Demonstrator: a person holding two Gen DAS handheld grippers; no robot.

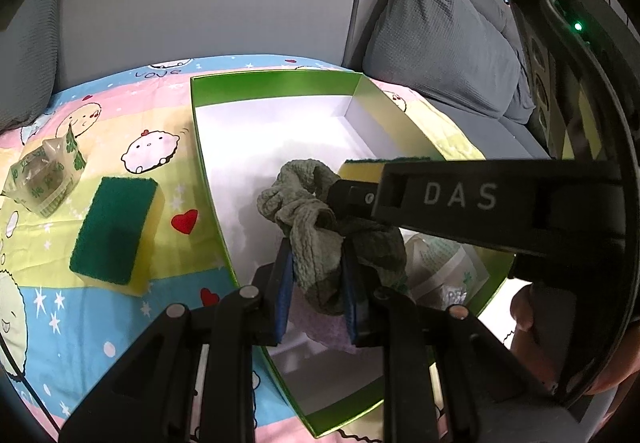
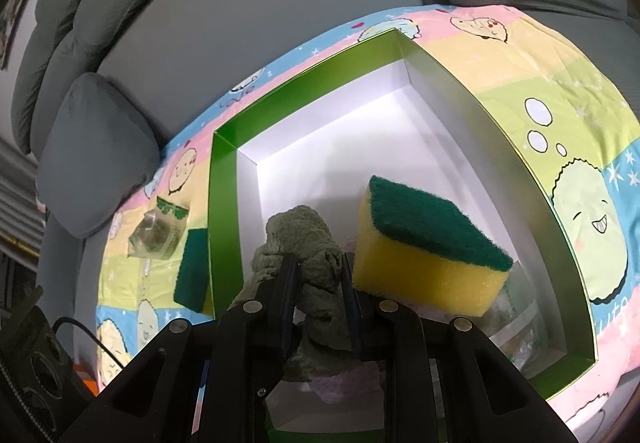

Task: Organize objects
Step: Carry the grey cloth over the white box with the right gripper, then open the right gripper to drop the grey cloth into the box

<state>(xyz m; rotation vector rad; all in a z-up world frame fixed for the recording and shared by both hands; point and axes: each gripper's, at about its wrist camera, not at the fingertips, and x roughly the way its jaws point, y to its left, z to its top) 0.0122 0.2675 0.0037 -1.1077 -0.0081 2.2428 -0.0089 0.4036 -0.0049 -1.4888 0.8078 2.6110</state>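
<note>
A crumpled grey-green cloth point(image 1: 316, 239) is gripped from two sides above the white floor of a green-walled box point(image 1: 216, 179), which sits on a cartoon-printed sheet point(image 1: 120, 115) spread over a grey sofa point(image 1: 200, 3). The left gripper point(image 1: 318, 283) is clenched on the lower folds of the cloth, its blue pads pressed into the fabric. The right gripper point(image 2: 320, 283) is clamped on the same cloth point(image 2: 316, 267), as is seen in its own view; in the left view its black finger is seen entering the folds from the right. A yellow sponge with a dark green top point(image 2: 432, 243) is seen inside the box, just beside the cloth, over a clear wrapped packet point(image 2: 516, 331) and a pale pink cloth point(image 2: 340, 383) at the near end. Outside the box, on the sheet, a second green-topped sponge point(image 1: 114, 227) is laid flat, and near it a small clear packet with green print point(image 1: 44, 179) is seen
</note>
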